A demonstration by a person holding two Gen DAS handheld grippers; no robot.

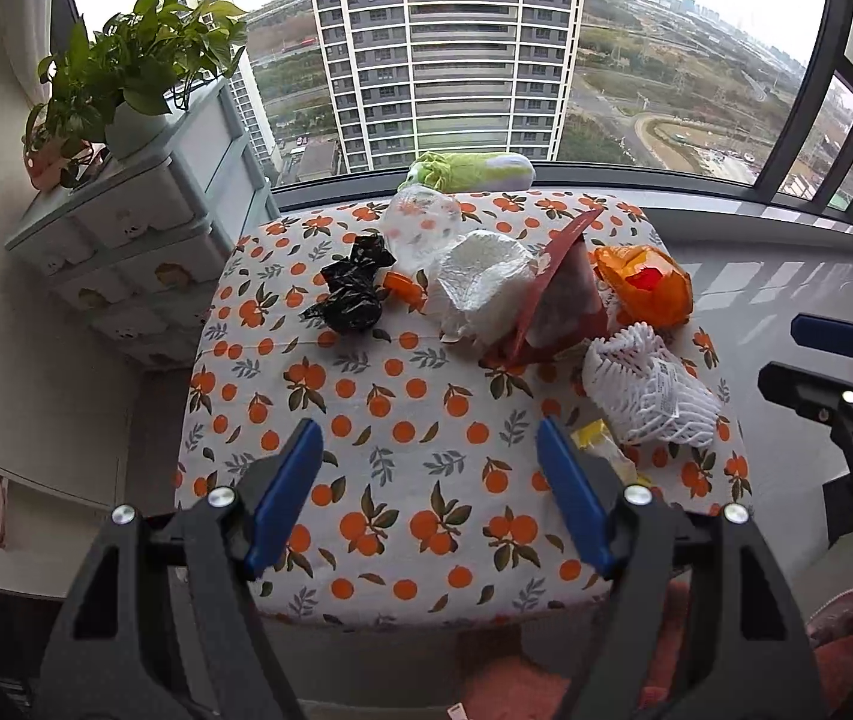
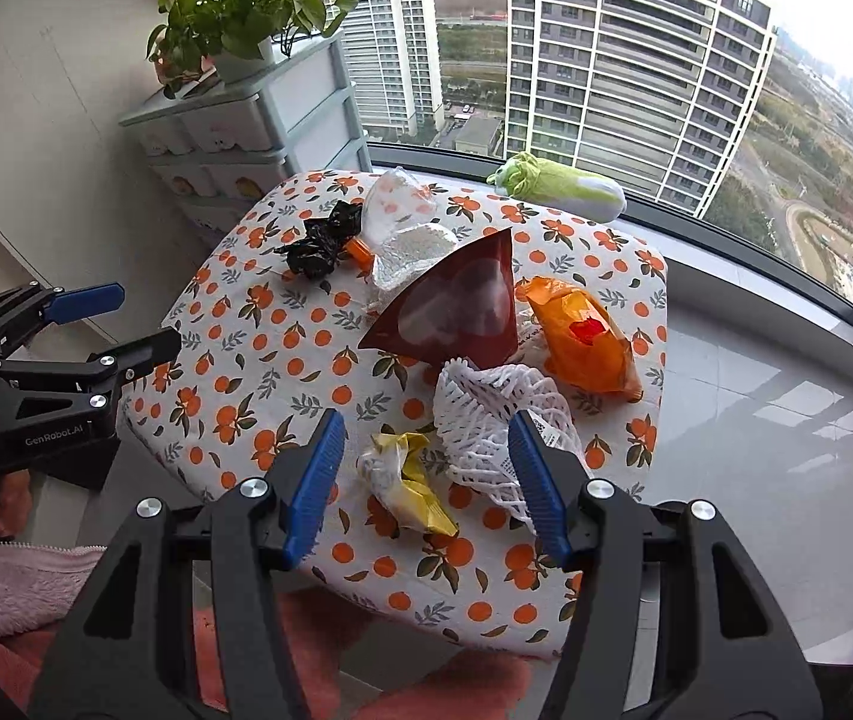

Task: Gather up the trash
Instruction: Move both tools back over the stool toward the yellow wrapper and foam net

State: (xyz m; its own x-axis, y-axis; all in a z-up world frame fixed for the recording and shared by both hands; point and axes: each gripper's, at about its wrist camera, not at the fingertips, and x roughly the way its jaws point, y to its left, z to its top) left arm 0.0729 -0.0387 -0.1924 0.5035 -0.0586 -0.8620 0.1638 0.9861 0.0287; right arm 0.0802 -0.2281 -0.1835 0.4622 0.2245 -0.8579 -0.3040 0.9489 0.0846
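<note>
The orange-print cloth tabletop [image 2: 282,336] held the trash: a dark red triangular pouch [image 2: 456,312] mid-table, a white foam net sleeve [image 2: 486,414] with an unreadable label near right. The left claw [image 2: 132,324], marked "GenRobot.AI", and the right claw [image 2: 426,480] stood open, empty.

— Left gripper [image 1: 429,495]?
— Tilted steeply downward, blue pads apart, nothing between them.
— Right gripper [image 2: 426,483]?
— Angled down the same way, jaws parted a little narrower, also empty. Held just beside the left one, side by side, not touching.
</note>
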